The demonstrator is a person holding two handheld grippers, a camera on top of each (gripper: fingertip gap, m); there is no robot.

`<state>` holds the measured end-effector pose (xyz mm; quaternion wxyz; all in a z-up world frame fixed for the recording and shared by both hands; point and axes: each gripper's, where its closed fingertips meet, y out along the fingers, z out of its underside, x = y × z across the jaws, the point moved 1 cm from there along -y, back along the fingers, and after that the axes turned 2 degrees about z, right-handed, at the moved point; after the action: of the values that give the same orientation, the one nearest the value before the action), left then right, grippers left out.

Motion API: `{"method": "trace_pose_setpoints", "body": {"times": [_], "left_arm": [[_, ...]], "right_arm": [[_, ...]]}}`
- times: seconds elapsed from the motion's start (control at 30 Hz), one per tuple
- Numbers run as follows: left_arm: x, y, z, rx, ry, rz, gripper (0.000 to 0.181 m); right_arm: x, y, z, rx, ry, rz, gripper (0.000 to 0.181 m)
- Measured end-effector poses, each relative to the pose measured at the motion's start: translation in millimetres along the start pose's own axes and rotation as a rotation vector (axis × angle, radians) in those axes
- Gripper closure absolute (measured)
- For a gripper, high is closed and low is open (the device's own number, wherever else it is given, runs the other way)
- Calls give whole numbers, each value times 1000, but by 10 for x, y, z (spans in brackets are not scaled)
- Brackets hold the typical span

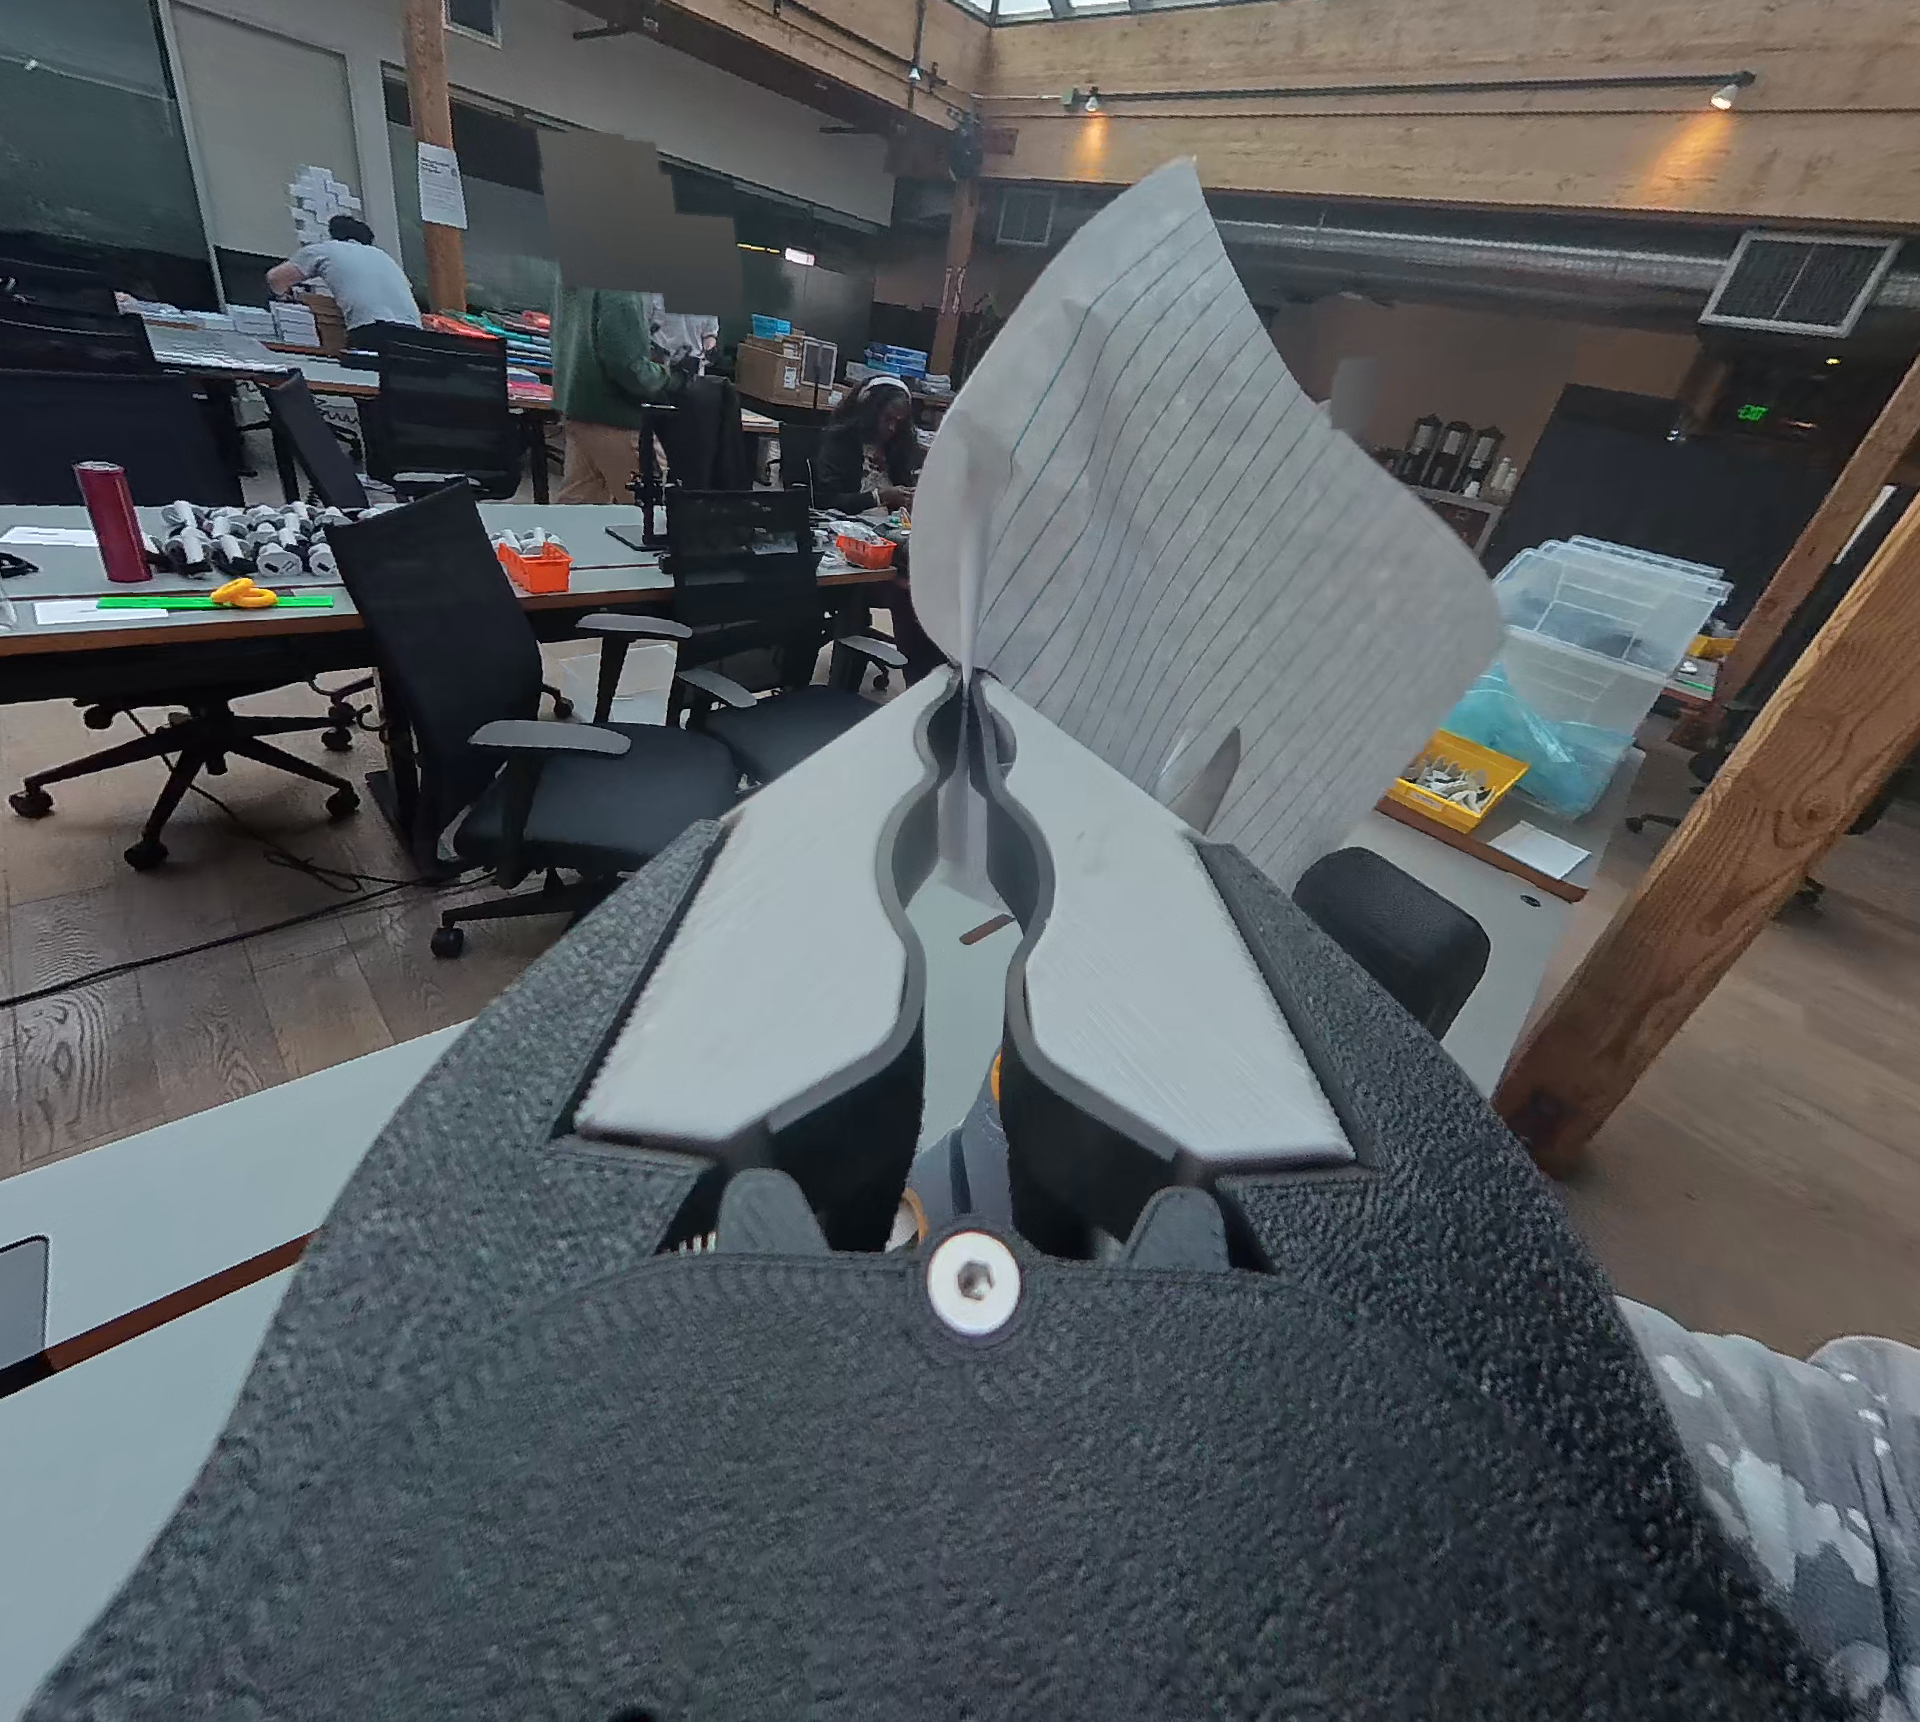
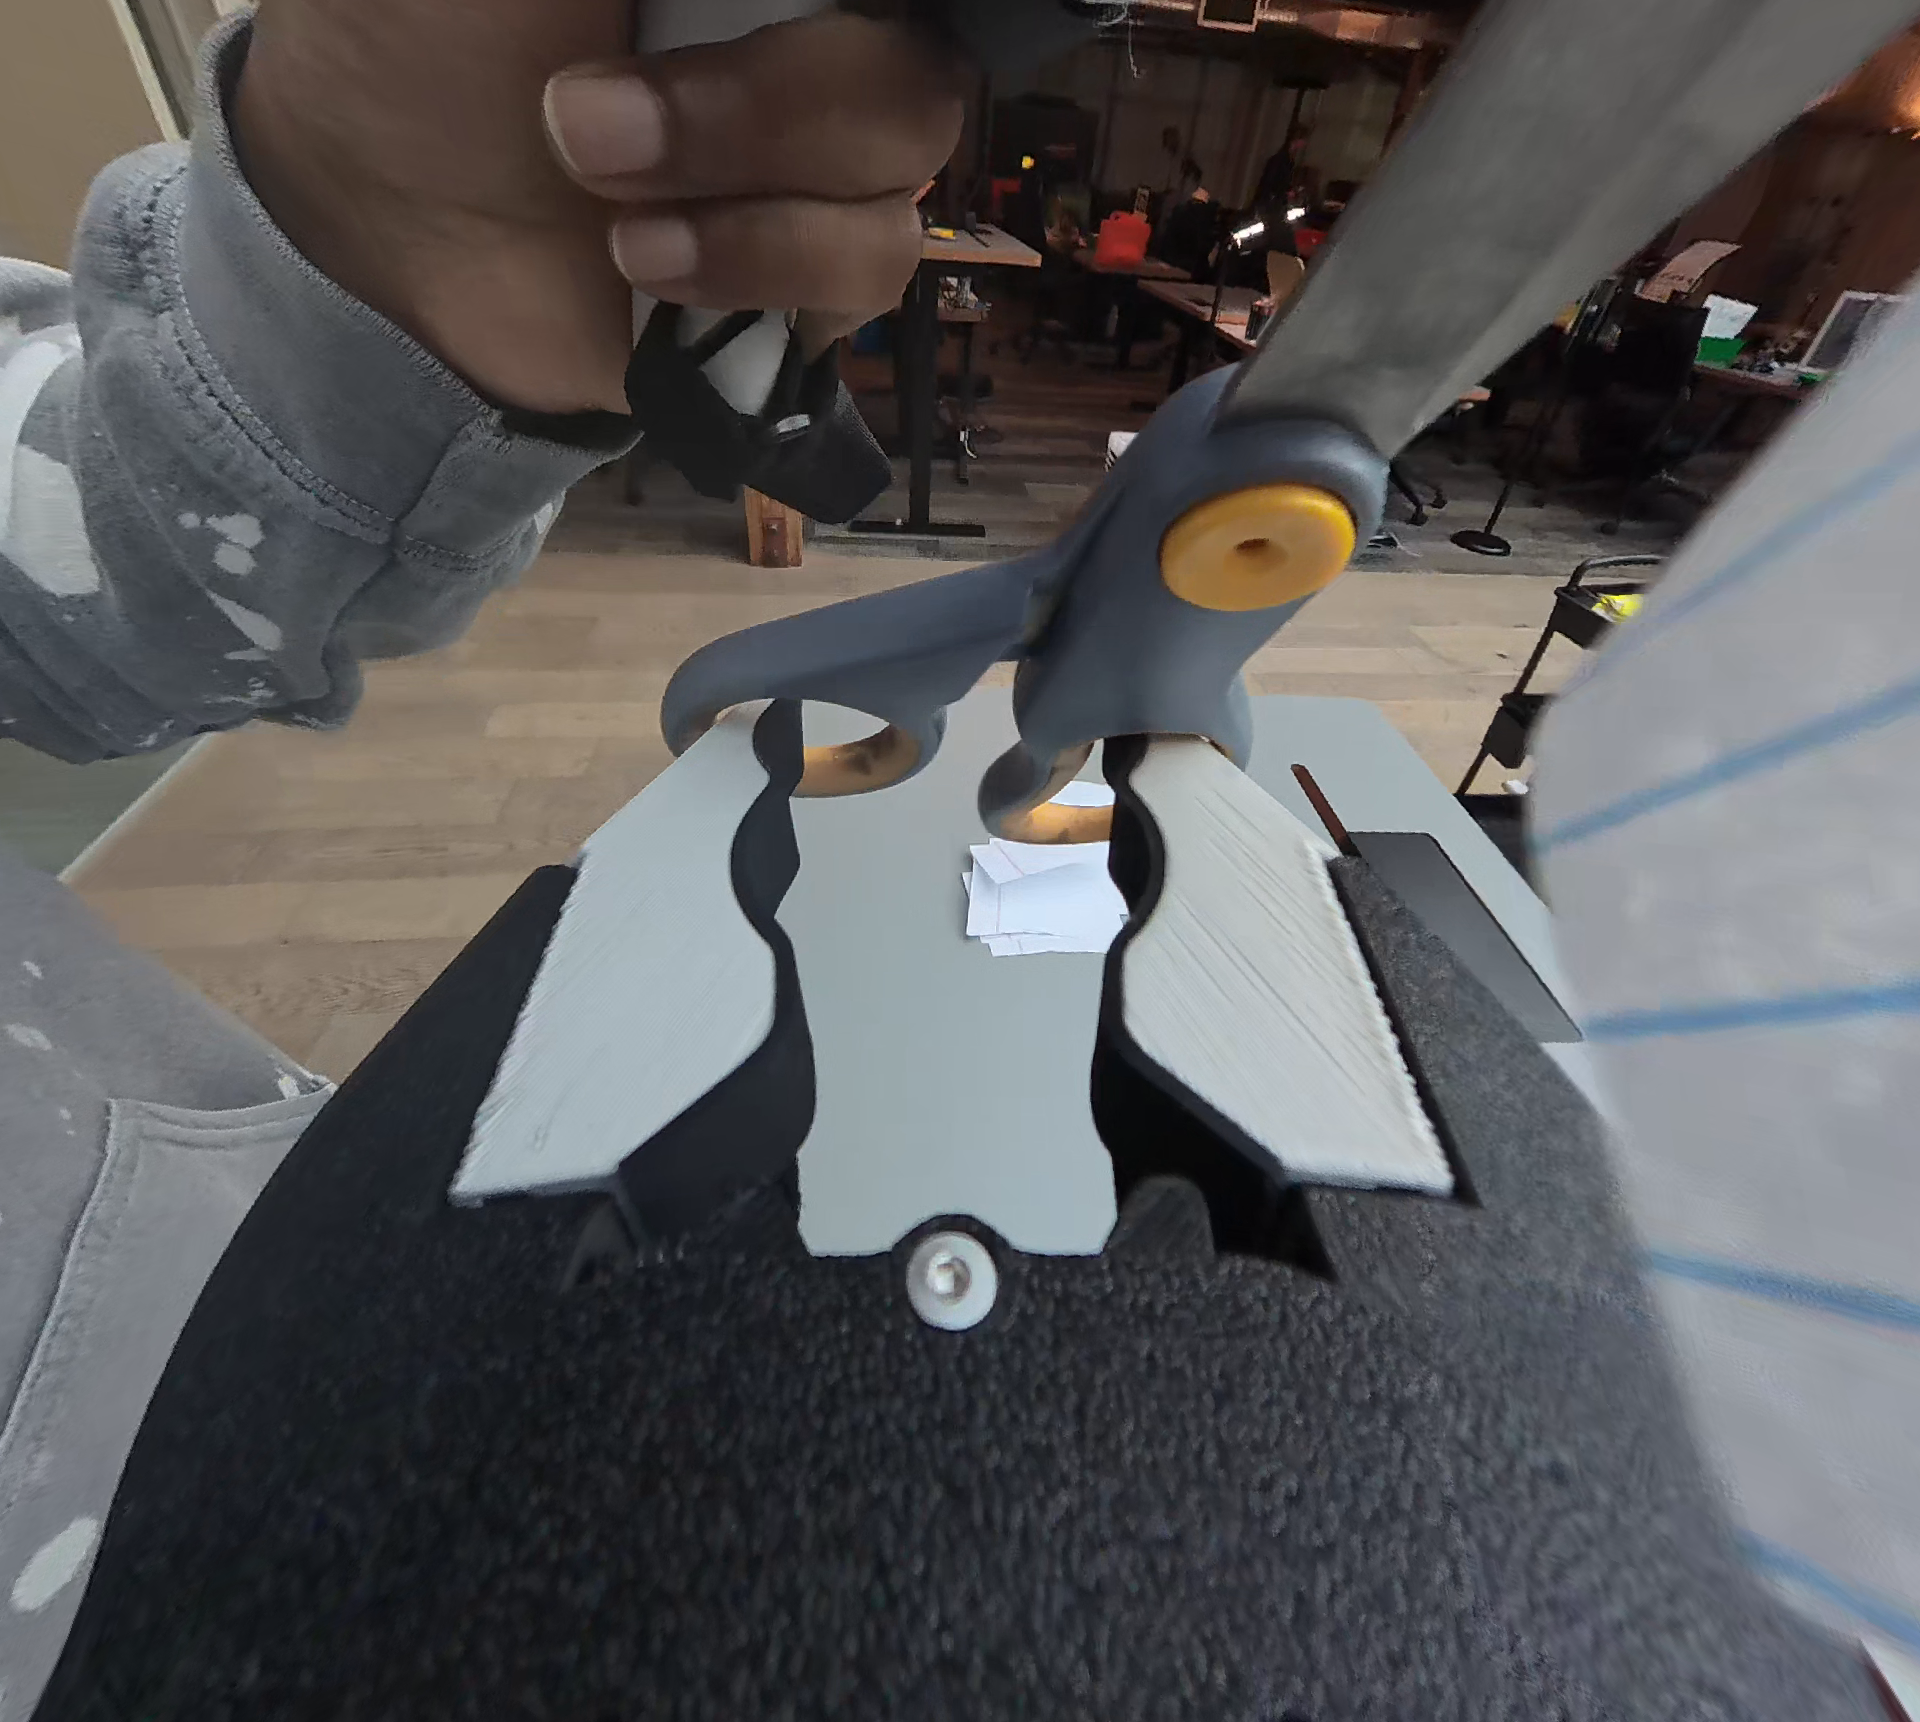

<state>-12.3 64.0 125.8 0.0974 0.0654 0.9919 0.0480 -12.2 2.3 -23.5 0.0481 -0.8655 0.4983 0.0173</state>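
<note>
On my left wrist view, the left hand-held gripper (image 1: 971,685) is clenched on a lined paper sheet (image 1: 1164,550), pinched at the fingertips. The sheet stands up and curls off to the right, above a grey worktop (image 1: 156,1194). A scissor blade tip (image 1: 1210,779) shows just behind the sheet's lower edge. Office chairs (image 1: 499,685) and long tables stand well beyond.

On my right wrist view, the right hand-held gripper (image 2: 951,742) has its fingers spread, each one threaded through a handle loop of the scissors (image 2: 1132,612). I read it as holding the scissors from inside the loops. The blade runs up to the right, beside the sheet (image 2: 1745,945). Paper scraps (image 2: 1044,898) lie on the worktop (image 2: 935,1049) below. A hand (image 2: 540,114) grips the other device at upper left.
</note>
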Motion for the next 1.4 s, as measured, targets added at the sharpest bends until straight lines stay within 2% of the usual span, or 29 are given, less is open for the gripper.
{"method": "trace_pose_setpoints", "body": {"times": [0.2, 0.33, 0.53, 0.77, 1.03, 1.4], "left_arm": [[31, -1, 53, 24, 55, -20, 181], [74, -9, 122, 55, 65, -35, 181], [95, -36, 137, 83, 67, -57, 181], [166, -50, 360, 160, 89, -80, 181], [276, -121, 645, 255, 197, -146, 181], [323, -186, 780, 296, 246, -154, 181]], "right_arm": [[-14, -44, 52, 51, -1, 3, 108], [-67, -72, 86, 82, -13, 33, 107], [-85, -5, 306, 183, 14, 48, 107], [-113, 7, 297, 173, 55, 55, 107], [-142, 5, 464, 246, 93, 68, 107], [-170, -18, 490, 246, 128, 73, 112]]}}
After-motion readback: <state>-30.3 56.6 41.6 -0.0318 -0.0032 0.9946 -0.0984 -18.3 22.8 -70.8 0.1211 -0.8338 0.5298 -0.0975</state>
